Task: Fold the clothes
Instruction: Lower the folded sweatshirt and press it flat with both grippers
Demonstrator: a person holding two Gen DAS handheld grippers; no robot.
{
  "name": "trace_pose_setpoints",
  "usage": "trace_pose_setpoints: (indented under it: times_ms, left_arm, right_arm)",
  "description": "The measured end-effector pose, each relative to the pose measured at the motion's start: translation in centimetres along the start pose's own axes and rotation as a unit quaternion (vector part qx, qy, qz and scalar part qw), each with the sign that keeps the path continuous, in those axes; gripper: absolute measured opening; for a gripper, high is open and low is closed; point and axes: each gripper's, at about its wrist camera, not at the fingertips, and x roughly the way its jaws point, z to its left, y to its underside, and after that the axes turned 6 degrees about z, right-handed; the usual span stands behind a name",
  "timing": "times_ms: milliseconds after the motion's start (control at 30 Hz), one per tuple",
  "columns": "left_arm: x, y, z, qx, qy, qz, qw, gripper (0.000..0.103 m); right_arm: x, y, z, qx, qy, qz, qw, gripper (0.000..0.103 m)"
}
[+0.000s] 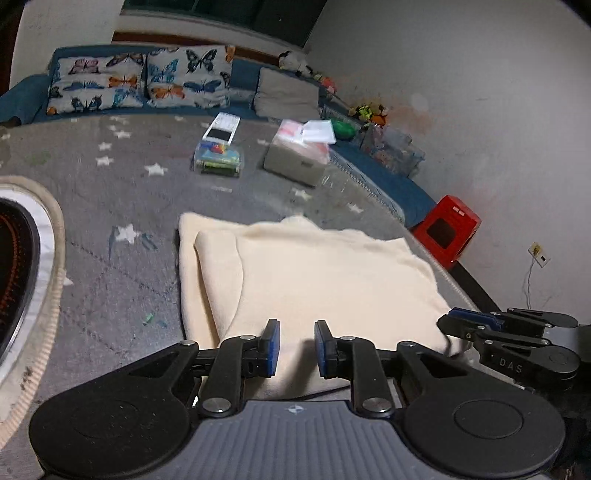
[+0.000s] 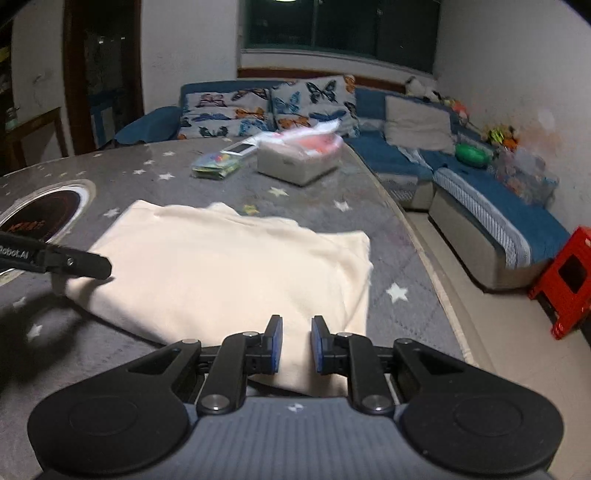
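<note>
While the folded cream garment (image 1: 314, 280) is lying on the star-patterned table cover (image 1: 110, 206), the left gripper (image 1: 295, 349) and right gripper (image 2: 296, 343) are hovering at its near edge, jaws parted and grasping nothing; a red stool (image 2: 565, 280) is standing beside the sofa (image 2: 480, 206).

A home living room, blue sofa (image 2: 480, 206) with butterfly cushions (image 2: 273, 107) at 12 o'clock, toys (image 2: 498, 134) along the wall, dark window (image 2: 340, 29), star-patterned bench (image 2: 155, 173)
</note>
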Motion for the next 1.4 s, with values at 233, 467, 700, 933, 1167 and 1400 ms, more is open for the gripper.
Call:
trace_pose_setpoints:
  times_ms: [233, 467, 700, 933, 1167, 1400]
  left_arm:
    - [0.0, 0.8, -0.3, 0.012, -0.011, 0.000, 0.9999, 0.022]
    - [-0.7, 0.9, 0.1, 0.006, -0.008, -0.004, 0.9999, 0.022]
    - [-1.1, 1.2, 0.3, -0.002, -0.012, -0.004, 0.9999, 0.022]
    - [-1.8, 1.4, 0.4, -0.012, -0.015, -0.006, 0.9998, 0.023]
    - [-2.9, 1.9, 0.7, -0.022, -0.023, -0.013, 0.9994, 0.035]
    - [-4.2, 2.5, 2.1, -0.036, -0.049, -0.014, 0.9980, 0.042]
  right_arm:
    - [-0.6, -0.1, 3.7, -0.044, -0.042, -0.016, 0.998, 0.017]
    - [0.1, 0.1, 4.9, -0.056, -0.040, -0.004, 0.998, 0.017]
    - [-0.1, -1.0, 7.3, -0.073, -0.069, -0.021, 0.995, 0.024]
    - [0.7, -0.7, 8.8, -0.087, -0.065, -0.015, 0.994, 0.029]
    - [1.2, -1.4, 10.1, -0.084, -0.069, -0.018, 0.994, 0.038]
    - [1.3, -1.2, 11.0, -0.087, -0.063, -0.015, 0.994, 0.044]
